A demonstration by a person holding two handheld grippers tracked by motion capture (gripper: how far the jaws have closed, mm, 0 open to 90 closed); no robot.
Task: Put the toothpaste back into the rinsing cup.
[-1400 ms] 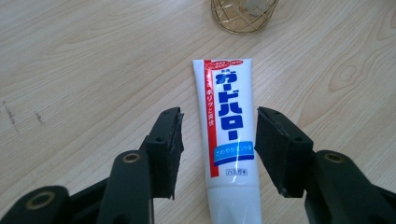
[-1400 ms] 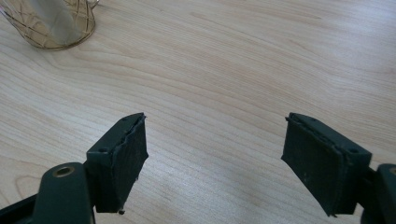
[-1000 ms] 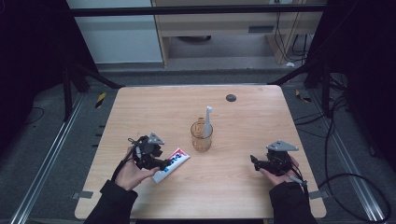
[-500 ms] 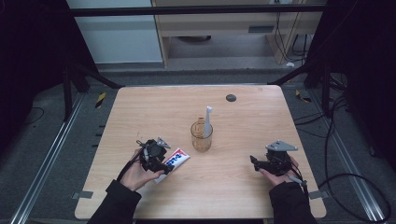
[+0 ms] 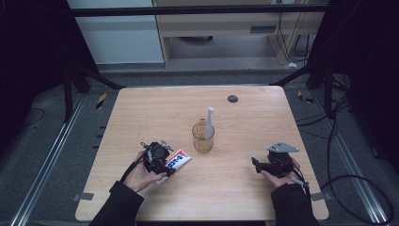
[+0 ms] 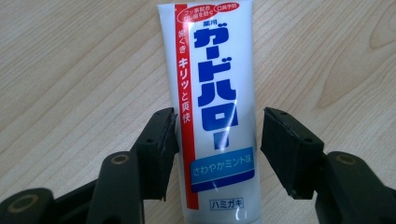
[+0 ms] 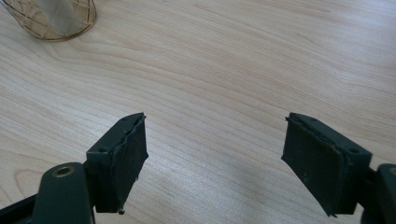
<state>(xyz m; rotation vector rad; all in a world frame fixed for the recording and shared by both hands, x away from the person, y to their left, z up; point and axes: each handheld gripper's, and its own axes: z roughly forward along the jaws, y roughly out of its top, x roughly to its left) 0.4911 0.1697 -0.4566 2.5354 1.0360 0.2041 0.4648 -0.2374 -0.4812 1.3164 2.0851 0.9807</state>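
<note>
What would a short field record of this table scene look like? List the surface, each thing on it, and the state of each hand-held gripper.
surface: wooden table
tube: toothpaste tube, lying flat between the left jaws
cup: clear cup, mid-table, upright
in cup: toothbrush, leaning
left hand-held gripper: open, straddling the tube; right pad clear of it, left pad at its edge
right hand-held gripper: open, nothing between the jaws

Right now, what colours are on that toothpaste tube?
The toothpaste tube is white with blue lettering and a red stripe, clearest in the left gripper view.
</note>
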